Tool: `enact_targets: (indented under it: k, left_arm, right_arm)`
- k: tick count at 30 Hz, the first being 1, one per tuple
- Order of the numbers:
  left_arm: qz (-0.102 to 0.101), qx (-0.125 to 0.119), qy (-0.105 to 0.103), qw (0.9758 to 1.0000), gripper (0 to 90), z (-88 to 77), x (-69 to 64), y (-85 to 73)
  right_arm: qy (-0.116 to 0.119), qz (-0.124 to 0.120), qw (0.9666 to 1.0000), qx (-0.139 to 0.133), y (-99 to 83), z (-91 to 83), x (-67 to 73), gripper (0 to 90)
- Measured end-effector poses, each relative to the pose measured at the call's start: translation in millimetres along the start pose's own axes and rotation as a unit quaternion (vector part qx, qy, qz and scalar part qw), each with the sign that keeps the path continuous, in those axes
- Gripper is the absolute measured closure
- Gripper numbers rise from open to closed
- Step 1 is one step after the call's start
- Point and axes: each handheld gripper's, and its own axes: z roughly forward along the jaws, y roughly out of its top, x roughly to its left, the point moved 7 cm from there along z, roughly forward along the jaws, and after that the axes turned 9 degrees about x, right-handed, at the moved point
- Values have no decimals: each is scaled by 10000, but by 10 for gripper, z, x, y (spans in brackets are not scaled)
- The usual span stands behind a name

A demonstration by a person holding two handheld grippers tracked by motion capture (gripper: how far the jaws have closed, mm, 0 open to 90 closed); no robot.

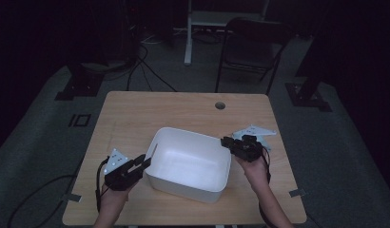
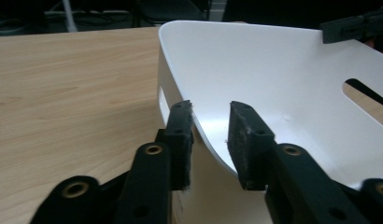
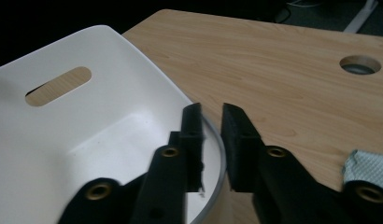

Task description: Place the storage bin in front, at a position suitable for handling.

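A white plastic tub (image 1: 190, 164) sits near the middle of the wooden desk (image 1: 136, 114), turned a little askew, with a slot handle cut into each end wall. The person stands at the near side with a tool in each hand, one at either end of the tub. The left tool (image 1: 141, 163) reaches in at the tub's left end; seen from its own camera, the left tool (image 2: 210, 140) straddles the thin white rim, one jaw outside the wall and one inside, with a clear gap on the inner side, so the pads are not pressing on it and the grip is released. The right tool (image 1: 226, 141) is at the tub's far right corner; from its own camera the right tool (image 3: 212, 140) likewise has the rim running between its jaws, which stand slightly apart and loose rather than clenched. Beyond the tub, a round cable hole (image 1: 220, 105) is cut into the desk near its far edge. A folding chair (image 1: 250, 47) stands on the dim floor behind the desk.
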Motion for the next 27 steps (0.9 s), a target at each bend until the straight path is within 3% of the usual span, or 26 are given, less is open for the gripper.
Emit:
enact_targets:
  k: [7,11,16,20,27]
  left_arm:
    - [21,82,85,9999,651,123,81,94]
    - [15,152,82,9999,691,167,89,96]
    - [-95,185,74,9998,740,189,72,50]
    - [-33,142,235,9996,746,178,46,30]
    - [-65,128,285,9995,750,149,9,1]
  right_arm:
    - [-209,248,9994,-107,-103,-144,24,606]
    - [-214,370,9991,-63,-130,-184,18,599]
    - [-185,394,9990,-44,-166,-177,28,715]
    - [-435,247,9987,-111,-144,-169,51,776]
    - [-452,318,9984,-94,-75,-139,11,853]
